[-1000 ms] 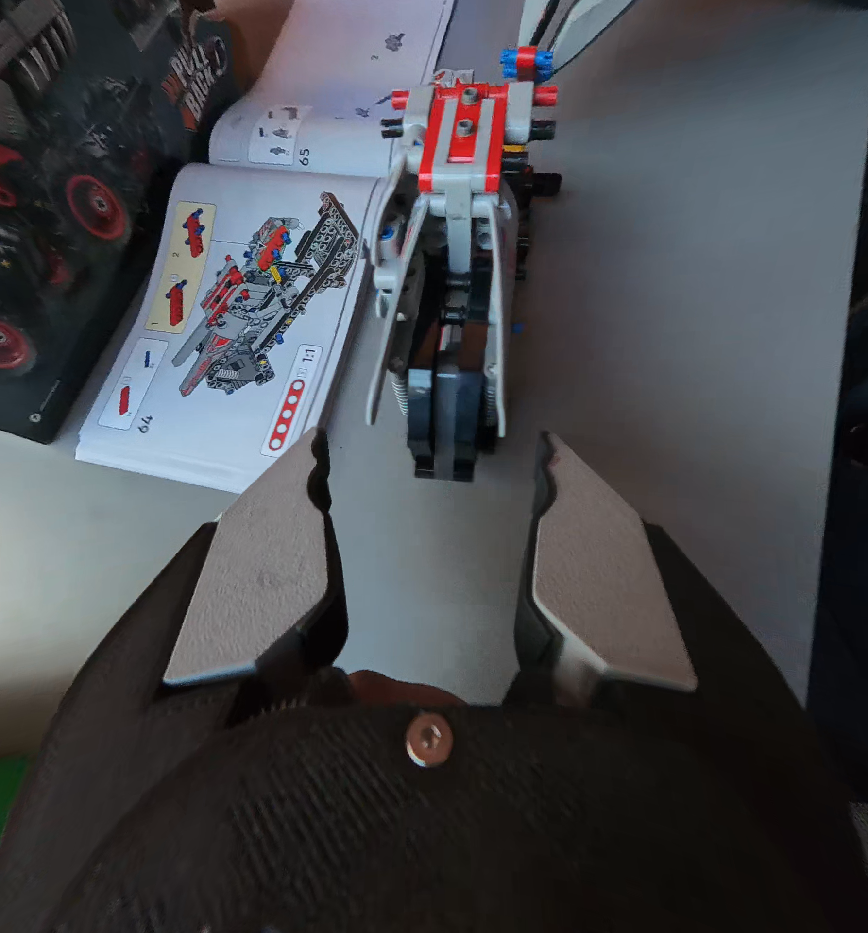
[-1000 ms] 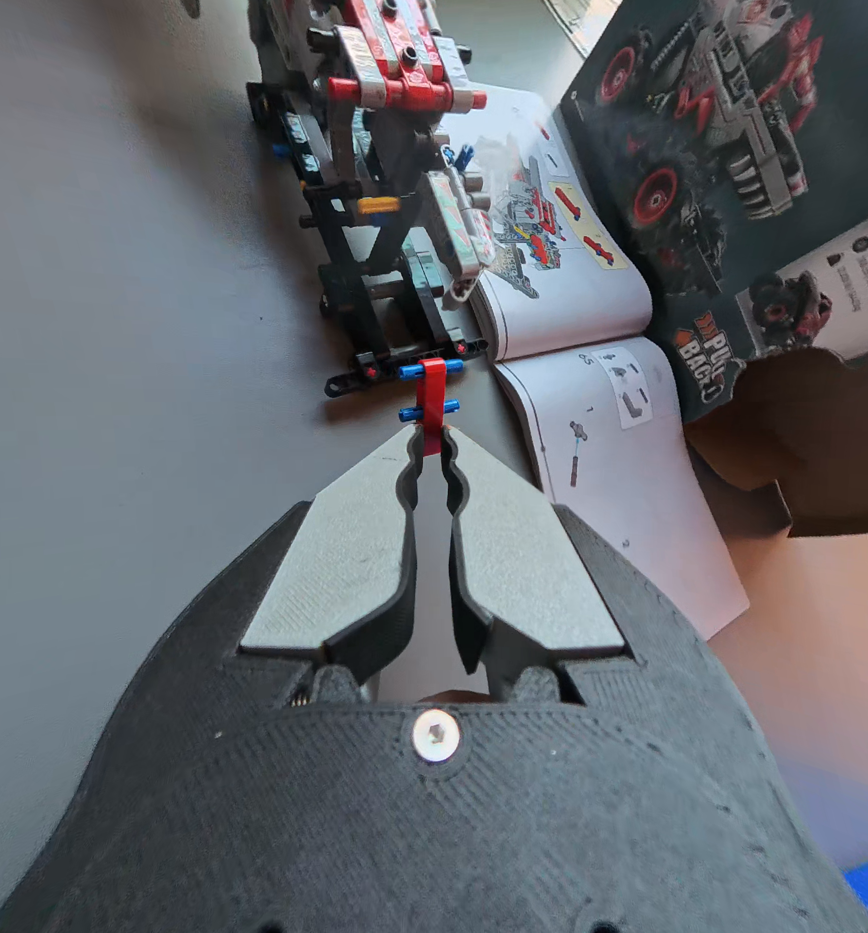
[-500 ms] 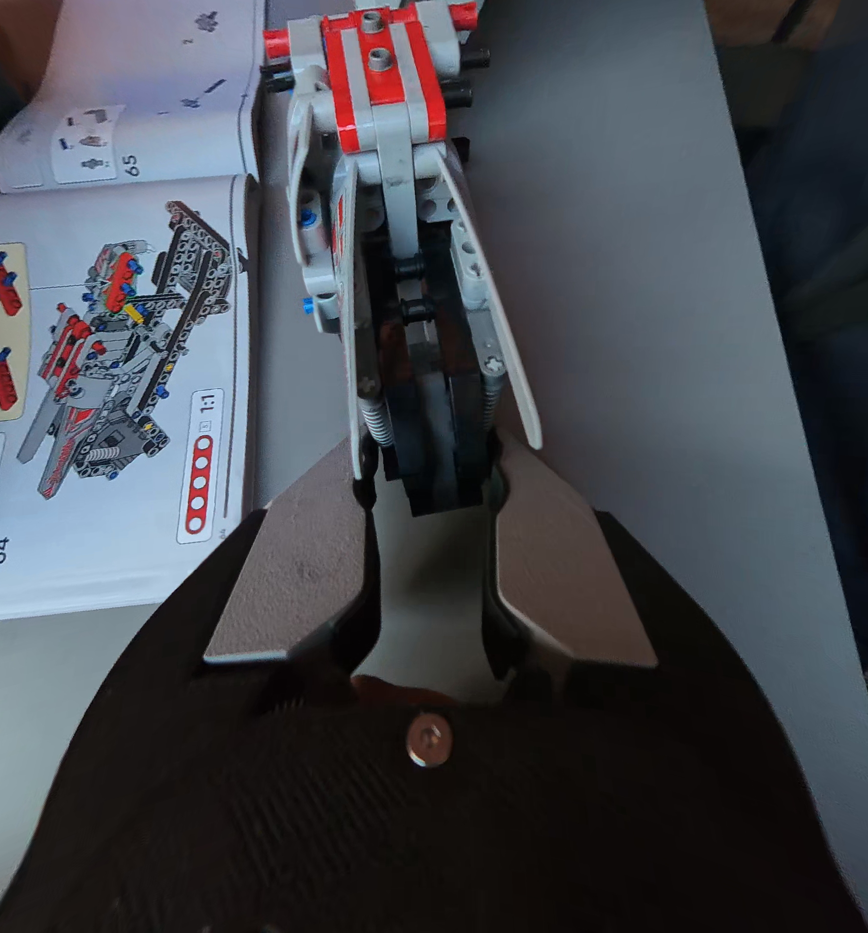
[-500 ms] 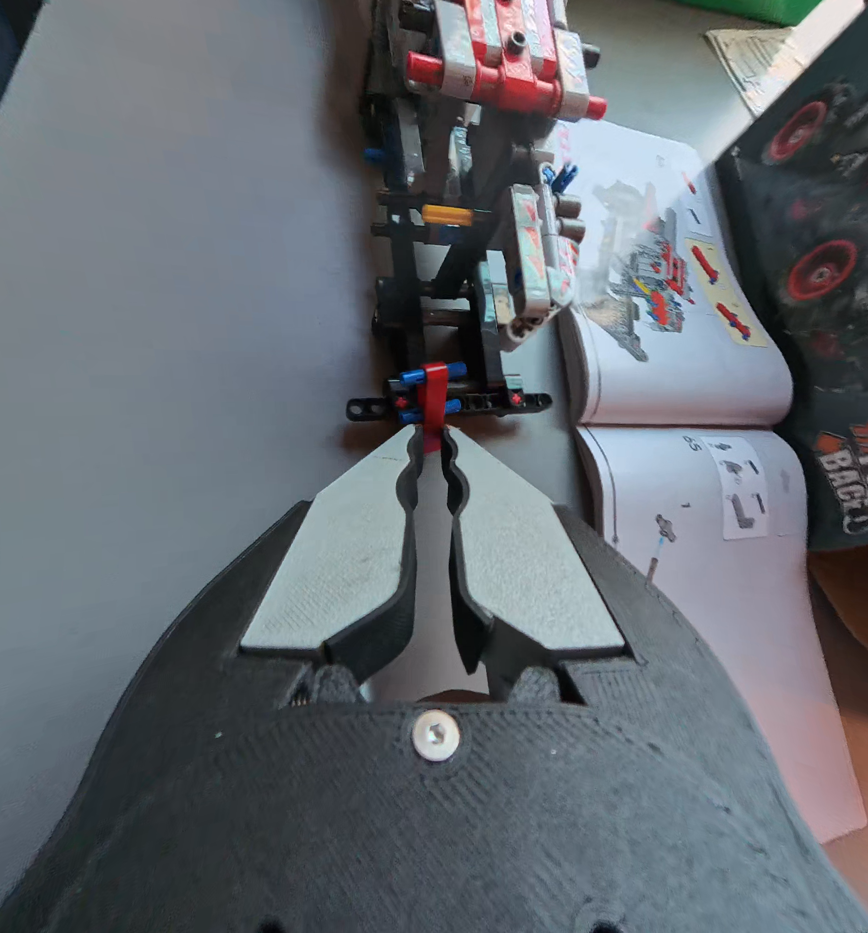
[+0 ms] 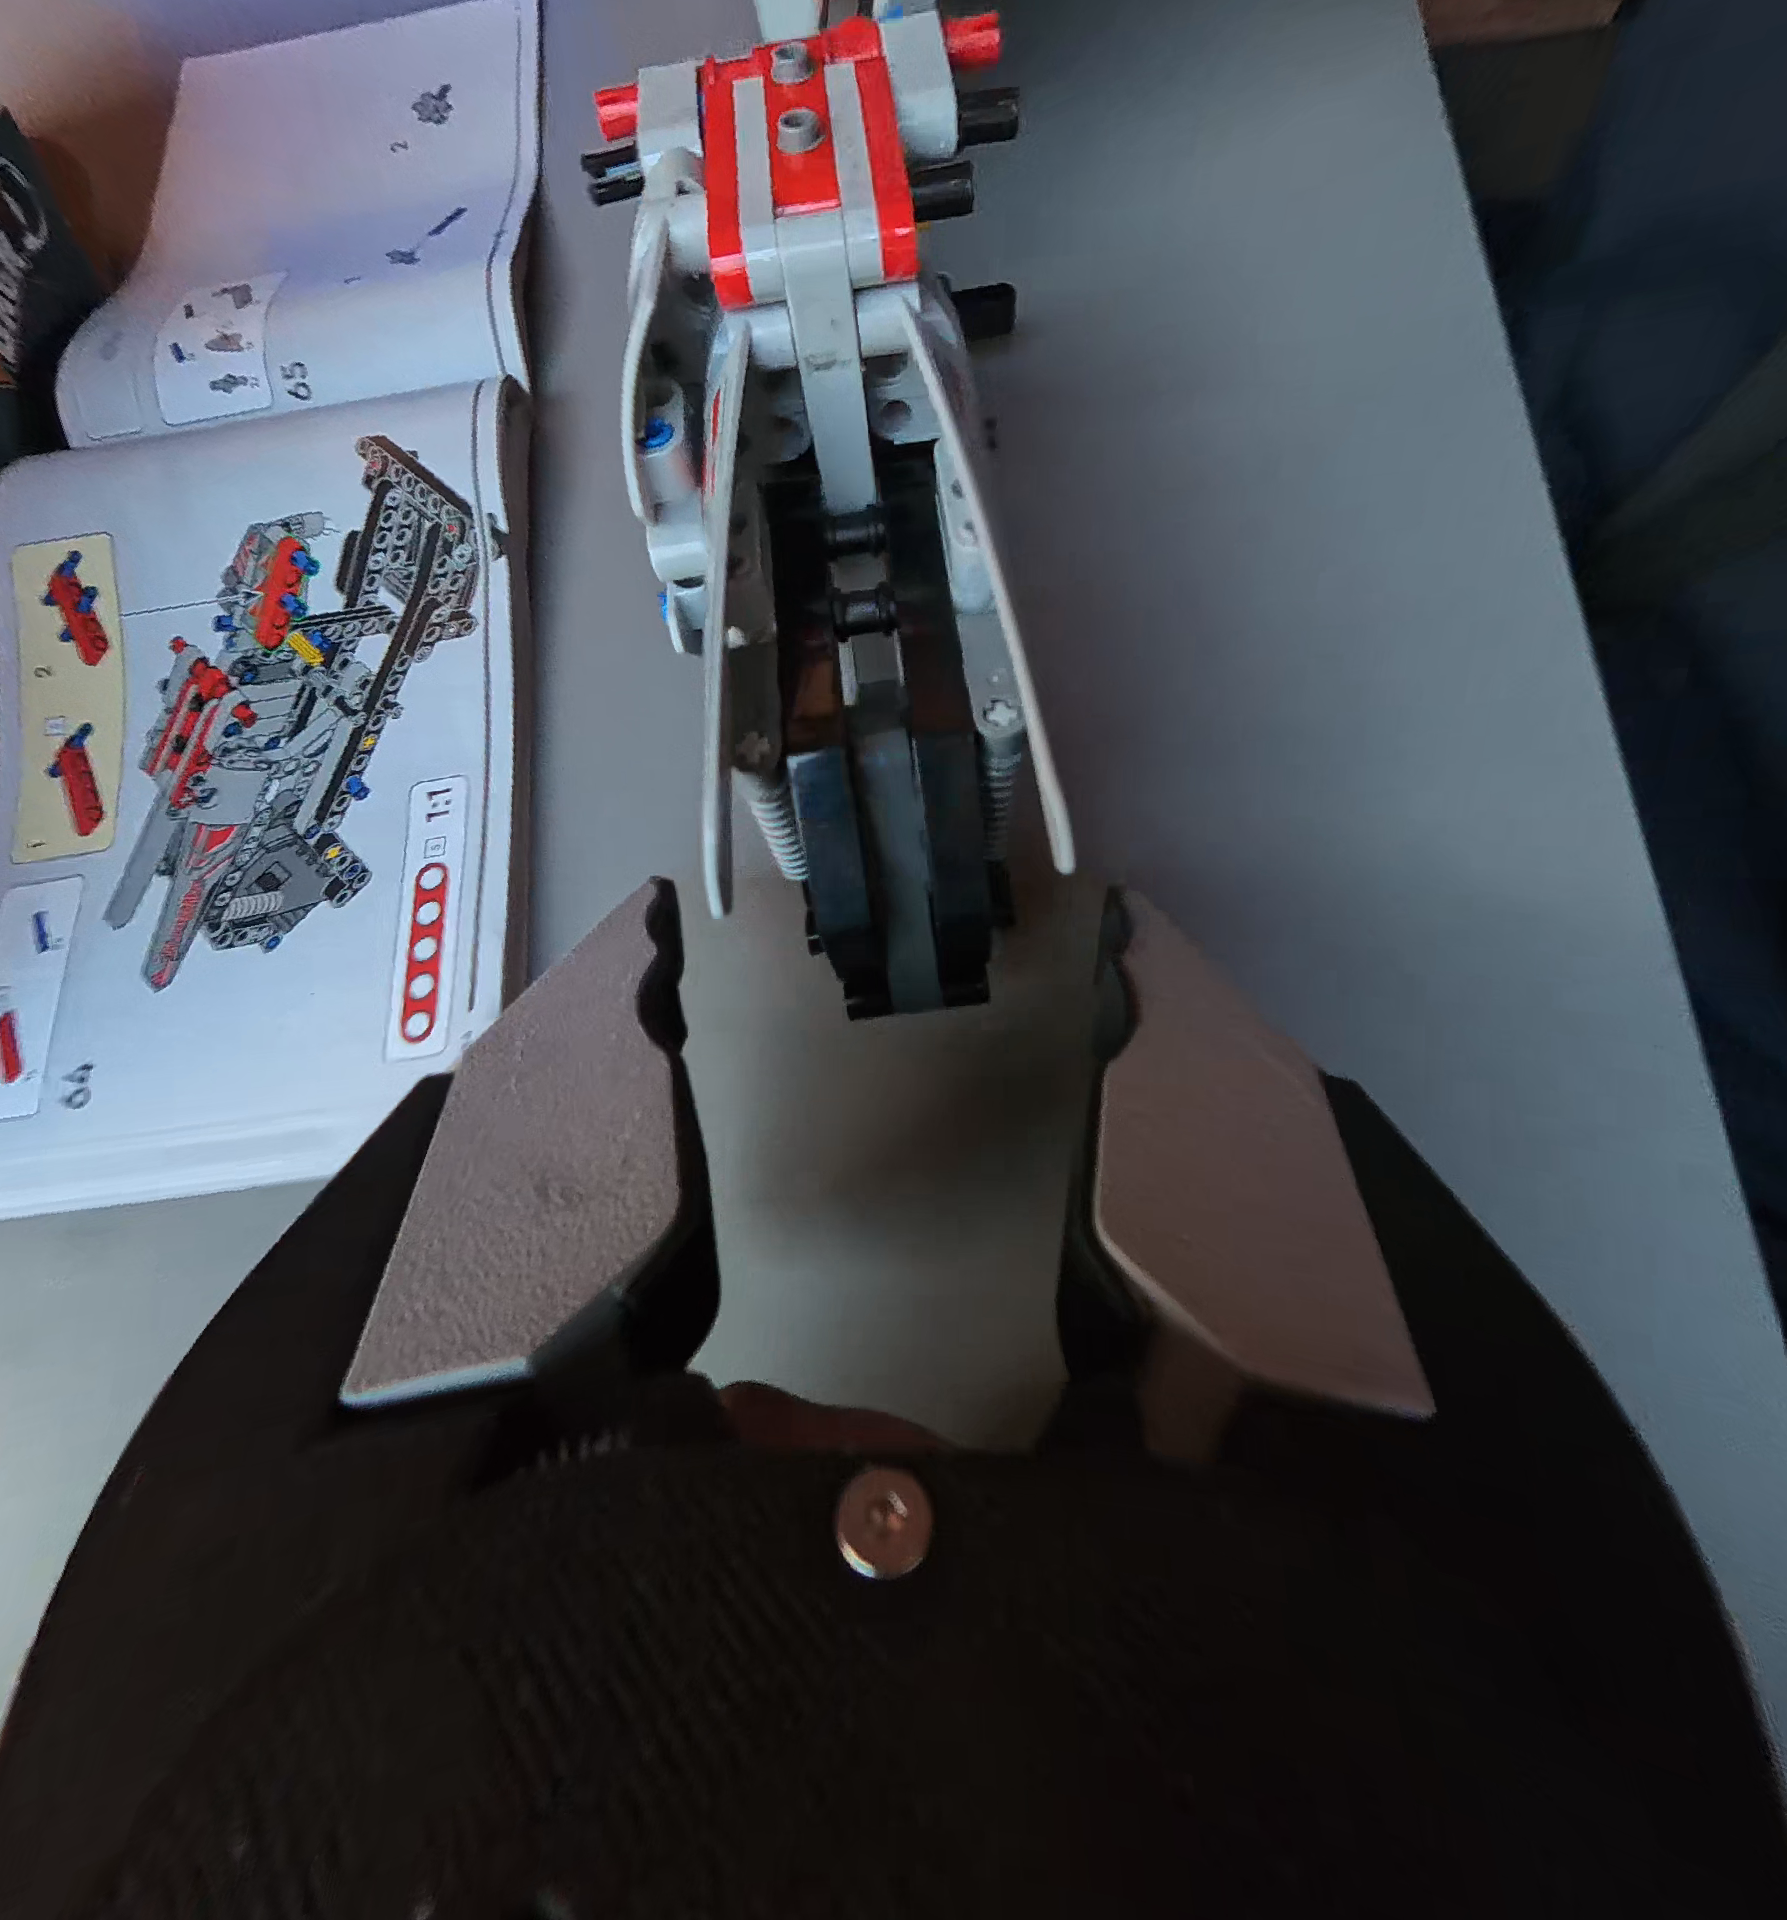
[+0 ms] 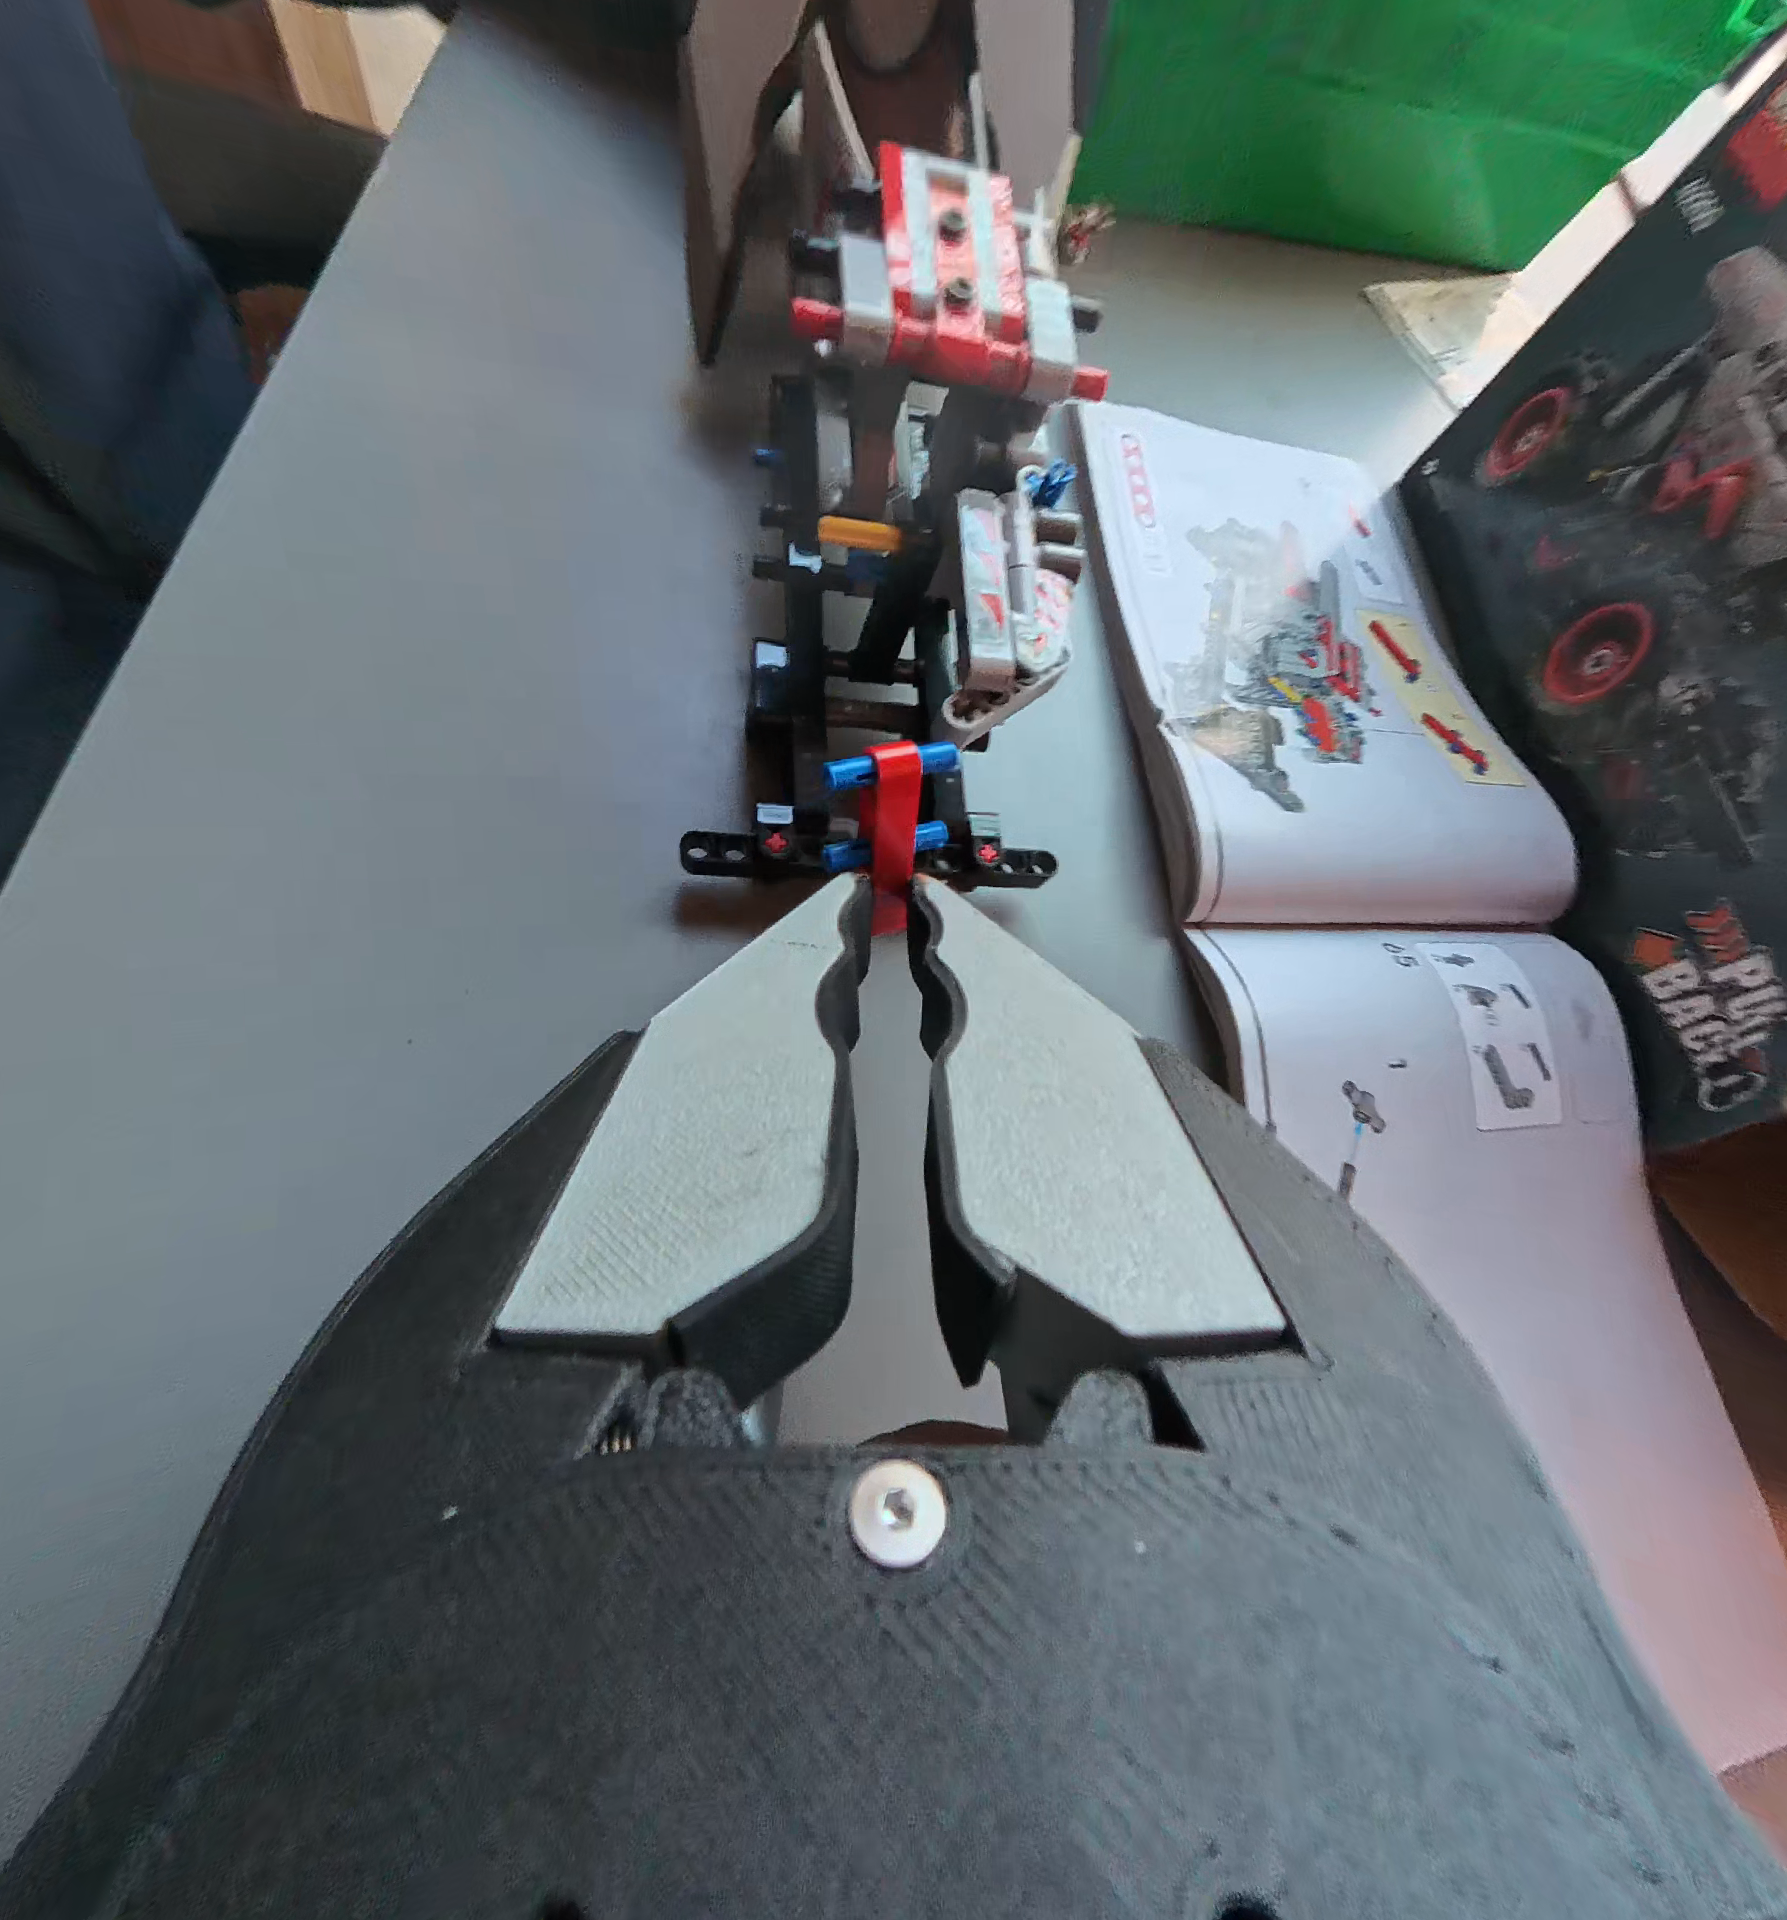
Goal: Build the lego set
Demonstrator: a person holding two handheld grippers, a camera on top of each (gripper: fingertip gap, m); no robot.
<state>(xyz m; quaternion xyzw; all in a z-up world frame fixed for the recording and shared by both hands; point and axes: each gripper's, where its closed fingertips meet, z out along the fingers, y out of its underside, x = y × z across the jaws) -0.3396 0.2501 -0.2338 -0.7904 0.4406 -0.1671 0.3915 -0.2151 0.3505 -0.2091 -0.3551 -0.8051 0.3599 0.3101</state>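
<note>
Right gripper (image 6: 884,899) is pinching the red beam (image 6: 889,821) with its blue pins at the chassis (image 6: 847,623) end near the tabletop (image 6: 401,727) middle. Left gripper (image 5: 889,935) gapes wide at the far end; I'd clamp it there first, then push the pins in square.

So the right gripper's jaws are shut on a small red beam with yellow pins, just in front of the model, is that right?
Not quite: the pins are blue, as the right wrist view shows. The right gripper is shut on the small red beam, just in front of the grey, red and black brick model.
</note>
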